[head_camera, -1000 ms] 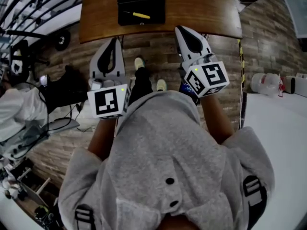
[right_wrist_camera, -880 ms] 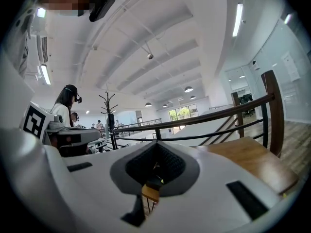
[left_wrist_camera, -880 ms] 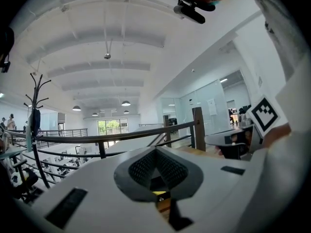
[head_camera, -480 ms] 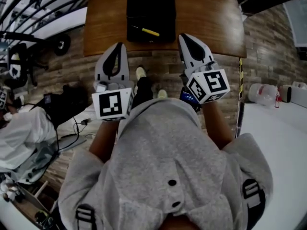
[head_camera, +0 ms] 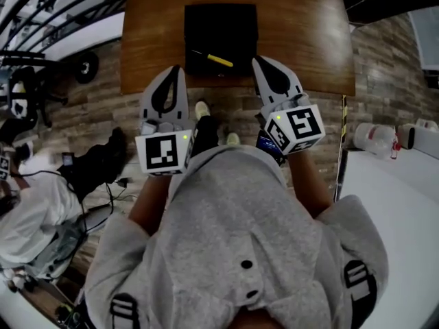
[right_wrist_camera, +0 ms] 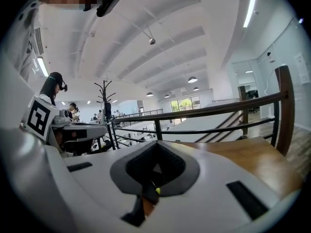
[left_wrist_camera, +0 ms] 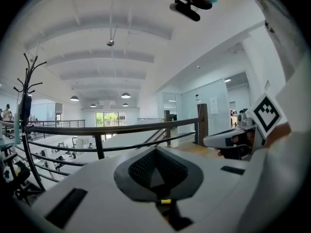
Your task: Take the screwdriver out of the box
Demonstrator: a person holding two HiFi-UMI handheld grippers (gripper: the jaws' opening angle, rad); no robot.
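Screwdriver (head_camera: 213,58) shaft dark, barely distinct inside black box (head_camera: 221,20)

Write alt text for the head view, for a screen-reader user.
A person in grey, seen from above, holds the left gripper and right gripper, both shut and empty, at the near edge of a wooden table. Between and beyond their tips, an open black box holds a yellow-handled screwdriver.

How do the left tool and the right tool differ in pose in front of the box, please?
The left tool points straight towards the table, while the right tool slants inwards towards the box. The left tool's marker cube faces the head camera squarely; the right tool's is tilted. Both are shut, empty and short of the screwdriver.
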